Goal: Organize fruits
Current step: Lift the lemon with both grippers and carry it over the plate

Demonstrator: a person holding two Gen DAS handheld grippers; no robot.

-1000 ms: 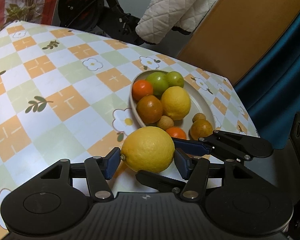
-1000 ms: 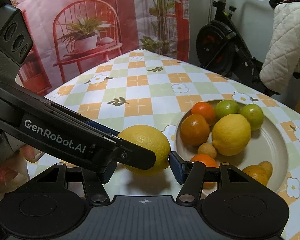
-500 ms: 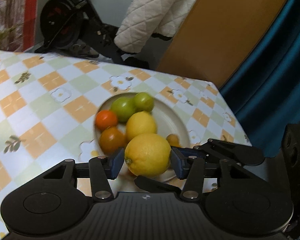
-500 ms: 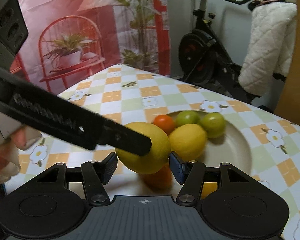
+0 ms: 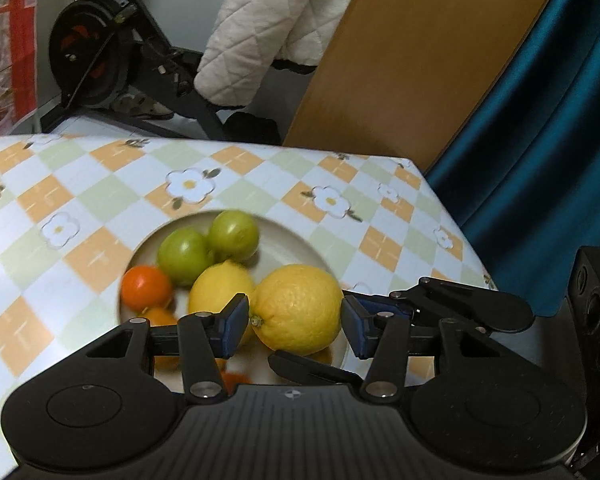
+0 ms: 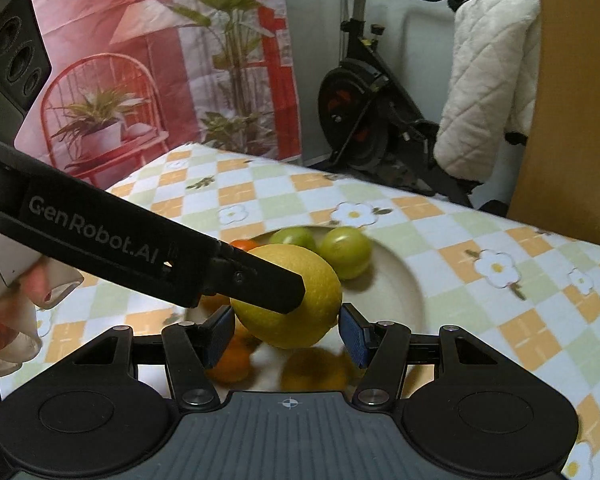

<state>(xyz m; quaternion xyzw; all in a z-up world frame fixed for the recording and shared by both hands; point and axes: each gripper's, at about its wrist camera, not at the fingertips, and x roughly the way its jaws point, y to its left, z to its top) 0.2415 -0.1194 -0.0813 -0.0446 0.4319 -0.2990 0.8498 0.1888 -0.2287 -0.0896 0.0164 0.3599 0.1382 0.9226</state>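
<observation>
A large yellow lemon (image 5: 300, 308) hangs above the pale plate (image 5: 296, 240), and both grippers hold it. My left gripper (image 5: 294, 322) is shut on it, blue pads pressing its two ends. My right gripper (image 6: 287, 334) is shut on the same lemon (image 6: 316, 320) from another side. Its fingers (image 5: 472, 304) show right of and below the fruit in the left wrist view. The left gripper's finger (image 6: 140, 248) crosses in front of the lemon in the right wrist view. On the plate (image 6: 392, 288) lie two green fruits (image 5: 186, 254), a second lemon (image 5: 216, 288) and small orange fruits (image 5: 146, 286).
The checked flowered tablecloth (image 5: 100, 200) ends just past the plate at the far edge and the right corner. Beyond stand an exercise bike (image 6: 360, 120), a white quilted cloth (image 5: 268, 28), a brown board (image 5: 412, 60) and a blue curtain (image 5: 540, 140). A person's hand (image 6: 4, 320) is at left.
The left jaws closed on the lemon while it sat on the cloth in front of the plate. Both grippers then lifted it and carried it over the plate.
</observation>
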